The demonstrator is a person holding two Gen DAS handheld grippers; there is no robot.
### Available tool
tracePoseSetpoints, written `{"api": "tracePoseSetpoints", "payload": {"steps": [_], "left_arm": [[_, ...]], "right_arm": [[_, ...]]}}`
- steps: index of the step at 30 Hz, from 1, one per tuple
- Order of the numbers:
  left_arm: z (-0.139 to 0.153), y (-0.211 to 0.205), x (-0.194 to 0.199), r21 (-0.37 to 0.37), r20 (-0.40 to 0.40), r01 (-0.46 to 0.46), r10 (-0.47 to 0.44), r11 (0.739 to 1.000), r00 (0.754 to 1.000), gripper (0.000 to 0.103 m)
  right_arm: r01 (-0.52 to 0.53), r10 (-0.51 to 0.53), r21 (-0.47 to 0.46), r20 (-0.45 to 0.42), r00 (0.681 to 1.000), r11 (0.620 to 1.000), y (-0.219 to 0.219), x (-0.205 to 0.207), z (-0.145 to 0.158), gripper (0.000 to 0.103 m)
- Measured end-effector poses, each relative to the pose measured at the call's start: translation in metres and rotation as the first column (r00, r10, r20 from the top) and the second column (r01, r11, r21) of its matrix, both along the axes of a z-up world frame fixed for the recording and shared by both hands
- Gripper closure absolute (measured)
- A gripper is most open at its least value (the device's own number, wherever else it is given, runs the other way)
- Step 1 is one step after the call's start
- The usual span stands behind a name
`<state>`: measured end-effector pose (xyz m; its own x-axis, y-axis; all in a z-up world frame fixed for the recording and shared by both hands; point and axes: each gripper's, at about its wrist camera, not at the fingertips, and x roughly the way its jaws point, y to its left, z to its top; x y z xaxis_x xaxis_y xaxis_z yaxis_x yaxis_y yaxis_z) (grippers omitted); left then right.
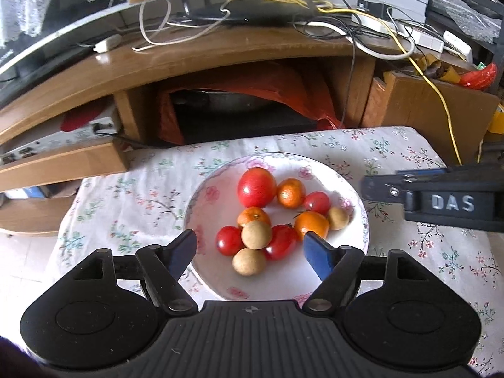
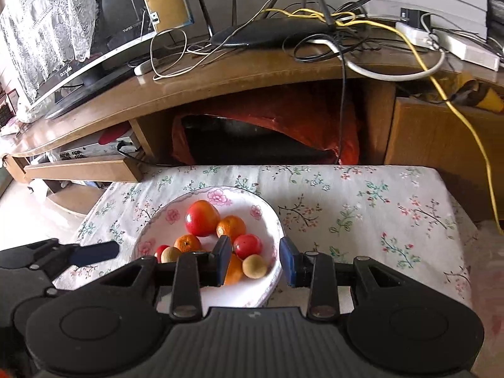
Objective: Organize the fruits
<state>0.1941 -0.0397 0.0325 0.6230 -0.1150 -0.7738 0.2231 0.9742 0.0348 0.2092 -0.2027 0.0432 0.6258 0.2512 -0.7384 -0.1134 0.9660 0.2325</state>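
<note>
Left hand-held gripper (image 1: 250,247) wide, empty, above fruit (image 1: 256,235) in plate (image 1: 201,208); right hand-held gripper (image 2: 255,260) narrow, empty.

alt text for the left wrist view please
A floral plate holds a big tomato, smaller tomatoes, oranges and longans on a flowered tablecloth. The open left gripper hovers above it, empty; the right gripper's finger enters from the right.
</note>
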Motion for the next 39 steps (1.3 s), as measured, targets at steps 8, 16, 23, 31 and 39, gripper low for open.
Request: {"api": "tracePoseSetpoints", "payload": {"steps": [8,16,23,31,39], "left_arm": [[0.007,0.009,-0.017,0.036,0.036,-0.072,0.071,0.997,0.997,0.011],[0.011,0.012,-0.040,0.093,0.095,-0.130,0.121,0.987,0.988,0.003],[0.021,0.003,-0.065,0.184,0.205,-0.149,0.110,0.972,0.973,0.000],[0.031,0.005,-0.084,0.127,0.222,-0.135,0.104,0.983,0.969,0.000],[0.033,0.007,-0.097,0.123,0.192,-0.139,0.114,0.983,0.975,0.000]], "right_arm": [[0.022,-0.022,-0.024,-0.016,1.000,0.999,-0.002,-0.027,0.002,0.077],[0.029,-0.031,-0.055,-0.031,0.999,0.998,-0.002,-0.054,0.002,0.076],[0.039,-0.041,-0.047,-0.027,0.999,0.998,-0.006,-0.076,0.006,0.075],[0.046,-0.046,-0.036,-0.004,0.999,0.998,-0.008,-0.103,0.016,0.072],[0.044,-0.043,-0.032,0.016,0.999,0.999,-0.008,-0.126,0.023,0.071]]}}
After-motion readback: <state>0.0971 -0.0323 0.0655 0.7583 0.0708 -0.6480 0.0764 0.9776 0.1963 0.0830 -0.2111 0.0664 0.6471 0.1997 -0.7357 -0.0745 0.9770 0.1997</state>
